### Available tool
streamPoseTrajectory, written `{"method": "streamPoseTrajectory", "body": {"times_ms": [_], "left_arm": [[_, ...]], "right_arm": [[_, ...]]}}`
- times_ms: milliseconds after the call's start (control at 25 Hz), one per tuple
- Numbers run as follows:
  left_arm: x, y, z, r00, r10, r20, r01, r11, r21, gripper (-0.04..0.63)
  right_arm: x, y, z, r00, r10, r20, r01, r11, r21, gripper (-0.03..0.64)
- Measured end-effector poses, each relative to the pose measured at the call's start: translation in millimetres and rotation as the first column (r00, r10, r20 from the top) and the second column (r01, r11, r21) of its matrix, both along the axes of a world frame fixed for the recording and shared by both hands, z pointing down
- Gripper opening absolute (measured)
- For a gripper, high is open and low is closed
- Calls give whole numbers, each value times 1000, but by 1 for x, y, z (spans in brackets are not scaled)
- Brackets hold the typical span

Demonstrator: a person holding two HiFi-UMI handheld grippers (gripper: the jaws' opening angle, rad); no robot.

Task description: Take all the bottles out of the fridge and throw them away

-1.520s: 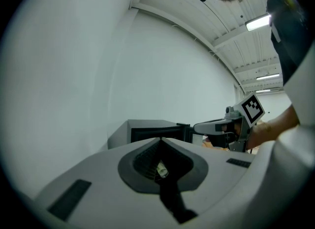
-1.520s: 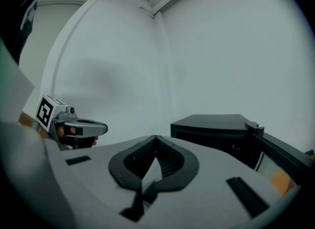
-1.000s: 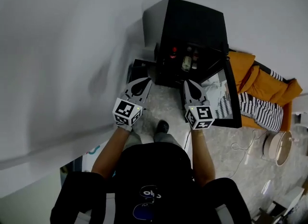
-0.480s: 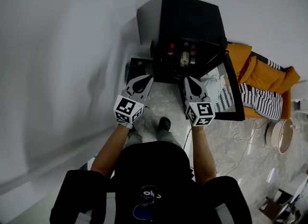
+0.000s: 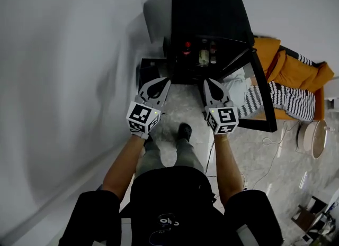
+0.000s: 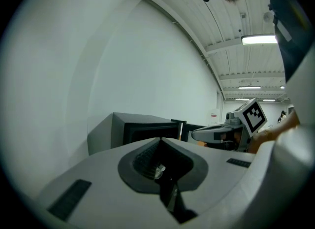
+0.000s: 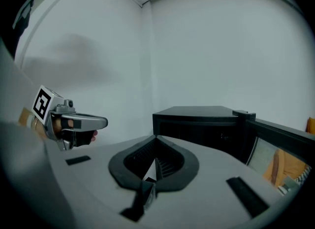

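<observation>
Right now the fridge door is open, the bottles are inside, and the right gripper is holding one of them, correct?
Not quite. The right gripper holds nothing: the right gripper view shows its jaws shut together with no bottle between them. The rest stands: the fridge has its door open, and the bottles are inside.

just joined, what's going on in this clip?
A person stands facing a small black fridge with its door swung open, holding a tool in each hand. The left tool and right tool are both shut and empty, held side by side just in front of the opening. A few bottles stand on the shelf inside; none has been taken out yet.
</observation>
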State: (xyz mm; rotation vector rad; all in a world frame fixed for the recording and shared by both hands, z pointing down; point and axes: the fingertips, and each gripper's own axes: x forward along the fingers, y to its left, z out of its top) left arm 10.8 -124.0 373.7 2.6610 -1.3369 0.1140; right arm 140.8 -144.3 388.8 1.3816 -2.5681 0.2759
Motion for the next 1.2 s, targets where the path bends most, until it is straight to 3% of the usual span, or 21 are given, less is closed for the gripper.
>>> {"method": "streamPoseTrajectory", "body": {"times_ms": [320, 720, 1000, 1200], "left_arm": [[0, -38, 61, 1000, 1, 3, -1, 1000, -11, 6], [10, -68, 155, 999, 31, -23, -30, 999, 37, 6], [7, -74, 229, 999, 35, -17, -35, 999, 25, 6], [3, -78, 255, 1000, 30, -6, -30, 999, 22, 6]], "right_arm": [[-4, -44, 65, 1000, 4, -5, -3, 1000, 10, 8], [-18, -80, 162, 1000, 15, 21, -16, 998, 59, 6], [-30, -82, 228, 999, 6, 32, -8, 997, 71, 6], [-36, -75, 259, 999, 10, 45, -13, 998, 62, 6]]}}
